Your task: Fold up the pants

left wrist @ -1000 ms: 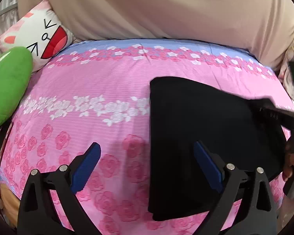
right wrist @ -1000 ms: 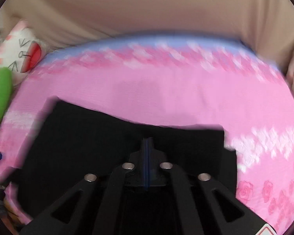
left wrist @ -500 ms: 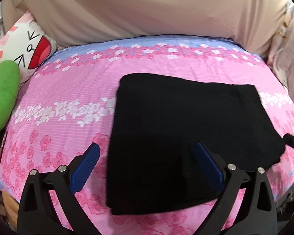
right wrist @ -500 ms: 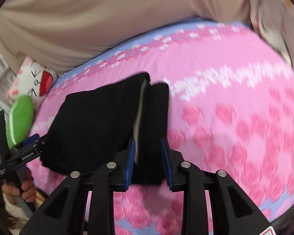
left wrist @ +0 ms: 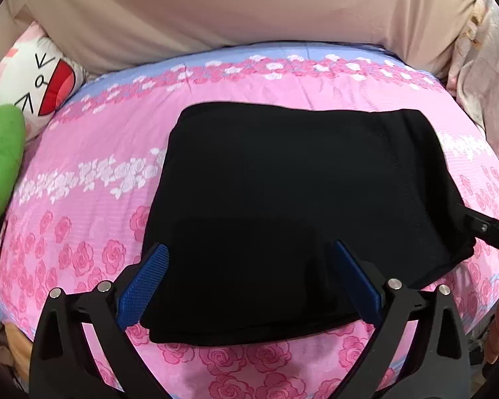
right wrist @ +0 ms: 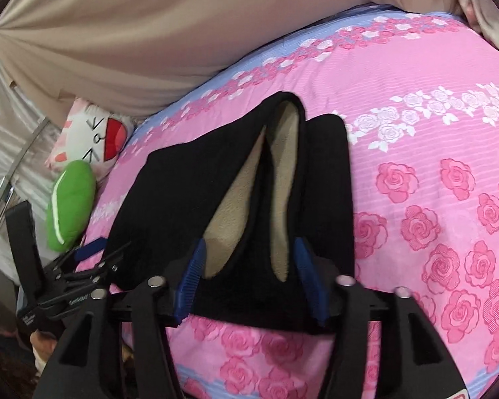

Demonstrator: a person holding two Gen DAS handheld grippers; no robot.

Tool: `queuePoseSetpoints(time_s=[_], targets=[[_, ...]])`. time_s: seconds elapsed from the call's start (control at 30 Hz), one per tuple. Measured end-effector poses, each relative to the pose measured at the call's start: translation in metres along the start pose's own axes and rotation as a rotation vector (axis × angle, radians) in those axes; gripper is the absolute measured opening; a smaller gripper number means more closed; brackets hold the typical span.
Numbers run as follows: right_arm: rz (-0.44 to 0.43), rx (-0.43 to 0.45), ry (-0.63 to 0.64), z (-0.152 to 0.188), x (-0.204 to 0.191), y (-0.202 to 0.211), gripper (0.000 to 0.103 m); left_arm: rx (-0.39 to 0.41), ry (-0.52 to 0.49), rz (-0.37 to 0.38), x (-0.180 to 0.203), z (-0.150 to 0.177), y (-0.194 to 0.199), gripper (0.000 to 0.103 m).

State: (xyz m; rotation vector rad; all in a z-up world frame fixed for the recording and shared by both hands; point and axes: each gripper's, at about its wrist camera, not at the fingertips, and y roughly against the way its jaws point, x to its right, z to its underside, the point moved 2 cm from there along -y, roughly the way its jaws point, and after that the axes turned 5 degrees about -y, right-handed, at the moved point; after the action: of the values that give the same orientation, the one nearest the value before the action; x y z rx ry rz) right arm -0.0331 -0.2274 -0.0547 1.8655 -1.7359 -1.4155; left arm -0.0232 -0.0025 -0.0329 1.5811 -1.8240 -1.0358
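Right gripper (right wrist: 249, 286) released pants (left wrist: 302, 212), jaws now spread about the lined end; was pinched a second ago. Left gripper (left wrist: 249, 286) spread wide, hovering over near edge. Pants folded flat on bed (left wrist: 93, 179); fold judged near complete.

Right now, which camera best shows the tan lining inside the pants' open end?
The right wrist view. It looks straight into the open end of the black pants, where the tan lining shows between the right gripper fingers. The left wrist view shows only the black outer fabric, no lining.
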Motion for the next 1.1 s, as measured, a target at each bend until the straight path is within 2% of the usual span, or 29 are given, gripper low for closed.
queuePoseSetpoints(time_s=[0.03, 0.07, 0.1, 0.23, 0.3, 0.33, 0.4, 0.43, 0.47, 0.53, 0.6, 0.67, 0.73, 0.8, 0.87, 0.9, 0.93, 0.97, 1.0, 1.03, 1.07, 1.1], targets=[[0.027, -0.001, 0.025, 0.0, -0.001, -0.001, 0.015, -0.002, 0.001, -0.003, 0.0, 0.0, -0.001, 0.096], [0.005, 0.002, 0.021, 0.0, -0.002, 0.002, 0.009, -0.003, 0.0, -0.008, 0.0, 0.001, -0.001, 0.096], [-0.026, 0.004, 0.02, -0.001, -0.004, 0.009, 0.009, 0.0, 0.001, -0.008, -0.001, 0.001, 0.001, 0.096], [-0.003, 0.068, 0.051, 0.0, -0.006, 0.042, 0.008, 0.026, 0.003, 0.008, -0.004, 0.003, 0.011, 0.098], [0.066, 0.043, 0.042, 0.005, 0.009, 0.029, 0.009, 0.009, 0.001, -0.015, -0.005, 0.006, 0.002, 0.098], [0.07, 0.008, 0.019, 0.01, 0.023, 0.012, 0.009, -0.015, 0.005, -0.018, -0.006, 0.007, -0.005, 0.098], [-0.008, 0.018, -0.054, 0.008, 0.032, 0.019, 0.01, -0.03, 0.02, -0.015, -0.009, 0.009, -0.011, 0.098], [-0.014, 0.023, -0.074, 0.006, 0.032, 0.025, 0.011, -0.03, 0.025, -0.009, -0.01, 0.009, -0.009, 0.098], [0.0, 0.059, -0.077, 0.003, 0.029, 0.036, 0.019, -0.029, 0.032, 0.0, -0.012, 0.009, -0.007, 0.098], [0.039, 0.126, 0.002, -0.006, 0.008, 0.057, 0.02, -0.024, 0.045, 0.006, -0.017, 0.009, -0.006, 0.098], [0.017, 0.137, 0.069, -0.015, -0.018, 0.062, 0.02, -0.03, 0.057, 0.007, -0.02, 0.01, -0.008, 0.098], [-0.012, 0.123, 0.163, -0.028, -0.05, 0.049, 0.02, -0.043, 0.074, 0.02, -0.021, 0.012, -0.012, 0.098], [0.043, 0.079, 0.246, -0.042, -0.068, 0.015, 0.02, -0.04, 0.076, 0.022, -0.022, 0.012, -0.011, 0.098], [0.108, 0.011, 0.248, -0.058, -0.058, -0.026, 0.02, -0.033, 0.065, 0.025, -0.023, 0.013, -0.005, 0.098], [0.218, -0.046, 0.213, -0.071, -0.028, -0.061, 0.0, -0.02, 0.066, 0.025, -0.026, 0.014, 0.001, 0.098], [0.174, -0.051, 0.174, -0.077, -0.017, -0.066, 0.0, -0.015, 0.067, 0.027, -0.028, 0.015, 0.002, 0.098], [0.096, -0.061, 0.08, -0.083, -0.004, -0.06, 0.0, -0.013, 0.069, 0.026, -0.031, 0.015, 0.003, 0.098], [0.087, -0.056, 0.034, -0.084, -0.003, -0.052, 0.0, -0.013, 0.073, 0.022, -0.034, 0.016, 0.003, 0.098], [0.115, -0.011, 0.042, -0.083, -0.011, -0.038, 0.003, -0.014, 0.086, 0.02, -0.039, 0.016, 0.002, 0.098], [0.128, 0.017, 0.075, -0.08, -0.023, -0.031, 0.014, -0.016, 0.094, 0.024, -0.042, 0.016, 0.0, 0.098], [0.118, 0.03, 0.123, -0.073, -0.042, -0.024, 0.014, -0.023, 0.108, 0.036, -0.045, 0.016, -0.003, 0.098], [0.059, 0.011, 0.154, -0.067, -0.063, -0.023, 0.014, -0.027, 0.114, 0.044, -0.046, 0.015, -0.005, 0.098]])
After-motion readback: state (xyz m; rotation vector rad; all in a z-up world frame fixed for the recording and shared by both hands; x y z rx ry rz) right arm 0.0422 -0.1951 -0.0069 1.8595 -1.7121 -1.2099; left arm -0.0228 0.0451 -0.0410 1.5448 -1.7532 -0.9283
